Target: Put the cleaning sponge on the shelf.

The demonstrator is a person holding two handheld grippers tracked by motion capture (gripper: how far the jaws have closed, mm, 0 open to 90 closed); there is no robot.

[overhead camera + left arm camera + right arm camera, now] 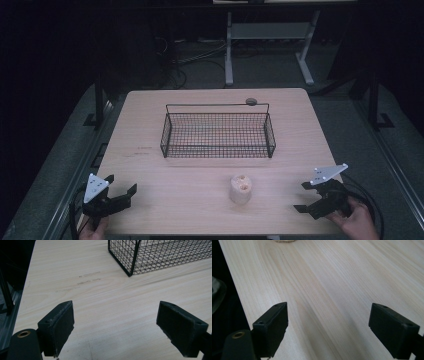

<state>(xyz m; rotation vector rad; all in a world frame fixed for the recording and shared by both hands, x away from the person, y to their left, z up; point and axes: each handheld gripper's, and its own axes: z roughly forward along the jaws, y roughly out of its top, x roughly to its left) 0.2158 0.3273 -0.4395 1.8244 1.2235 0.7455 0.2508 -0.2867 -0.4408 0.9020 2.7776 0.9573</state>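
Observation:
A black wire basket (pixel 218 133) stands on the far half of the pale wooden table (pixel 165 200); its near corner (pixel 130 272) shows in the left gripper view. A small beige lump (pixel 240 188) with holes on top stands near the front middle; its lower edge (pixel 283 240) shows at the top of the right gripper view. My left gripper (pixel 121 183) is open at the front left corner, nothing between its jaws (pixel 115 327). My right gripper (pixel 303 196) is open at the front right corner, jaws wide over bare wood (pixel 328 327).
A small dark round knob (pixel 251 102) sits on the basket's raised handle. Faint dark marks (pixel 142 150) lie on the wood left of the basket. Beyond the table are a dark floor with cables (pixel 195 55) and white table legs (pixel 229 50).

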